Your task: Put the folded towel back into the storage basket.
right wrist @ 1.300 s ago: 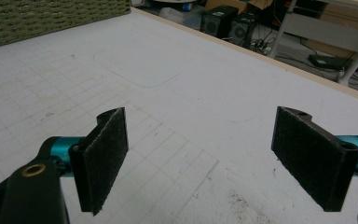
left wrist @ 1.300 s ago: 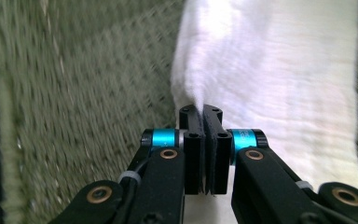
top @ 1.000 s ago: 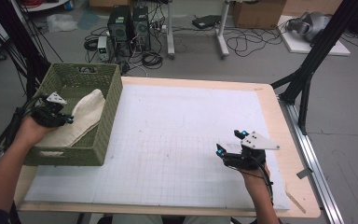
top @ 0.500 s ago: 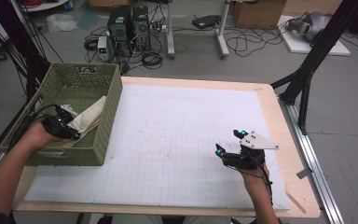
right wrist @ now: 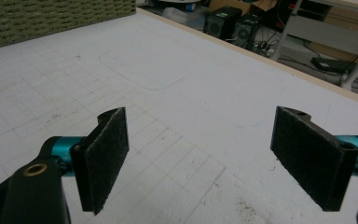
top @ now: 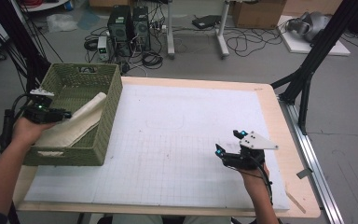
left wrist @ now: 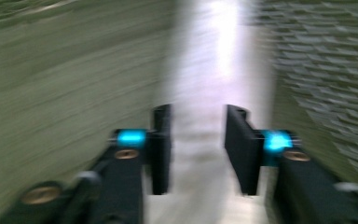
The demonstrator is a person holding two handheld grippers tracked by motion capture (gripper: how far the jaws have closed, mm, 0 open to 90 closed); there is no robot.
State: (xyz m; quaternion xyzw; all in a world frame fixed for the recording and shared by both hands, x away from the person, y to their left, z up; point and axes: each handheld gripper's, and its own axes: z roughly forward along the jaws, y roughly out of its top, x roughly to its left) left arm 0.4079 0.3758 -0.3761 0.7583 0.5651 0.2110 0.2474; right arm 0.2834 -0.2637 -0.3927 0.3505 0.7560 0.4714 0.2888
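cloth (top: 77,123) in basket (top: 107,116), left gripper (top: 60,113) over it.

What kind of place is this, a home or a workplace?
Probably a lab or workshop for recording. Two computer towers stand on the floor among loose cables, black frame struts flank the table, and its top is a gridded white mat.

Beyond the tabletop (top: 279,116), two black computer towers (top: 129,23) stand on the floor among loose cables (top: 242,44). A cardboard box (top: 256,11) sits farther right, with what may be a grey headset (top: 310,25) on a white board (top: 326,46).
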